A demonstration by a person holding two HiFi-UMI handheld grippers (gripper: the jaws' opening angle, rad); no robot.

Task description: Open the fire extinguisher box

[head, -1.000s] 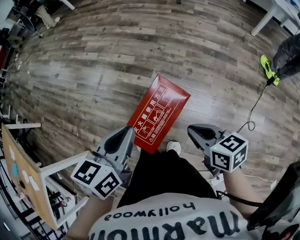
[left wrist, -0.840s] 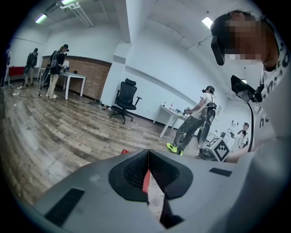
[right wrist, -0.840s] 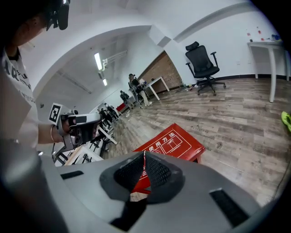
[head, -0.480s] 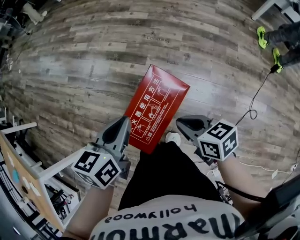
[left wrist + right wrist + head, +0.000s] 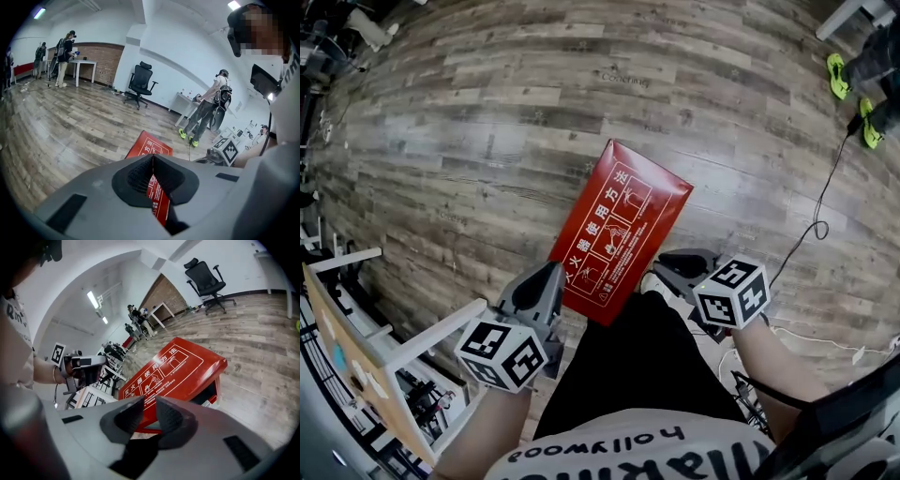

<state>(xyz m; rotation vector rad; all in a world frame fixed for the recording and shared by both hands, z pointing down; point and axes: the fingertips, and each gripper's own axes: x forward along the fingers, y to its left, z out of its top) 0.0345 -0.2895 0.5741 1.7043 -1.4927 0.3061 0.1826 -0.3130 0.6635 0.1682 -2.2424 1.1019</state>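
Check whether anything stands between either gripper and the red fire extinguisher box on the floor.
Nothing visible does. The left gripper and right gripper hang by the near end of the fire extinguisher box, with only air between. The right gripper's jaws have just been opening slightly, with nothing between them.

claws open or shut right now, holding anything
Left claw: shut, empty.
Right claw: has just been opening, slightly apart, nothing between its jaws.
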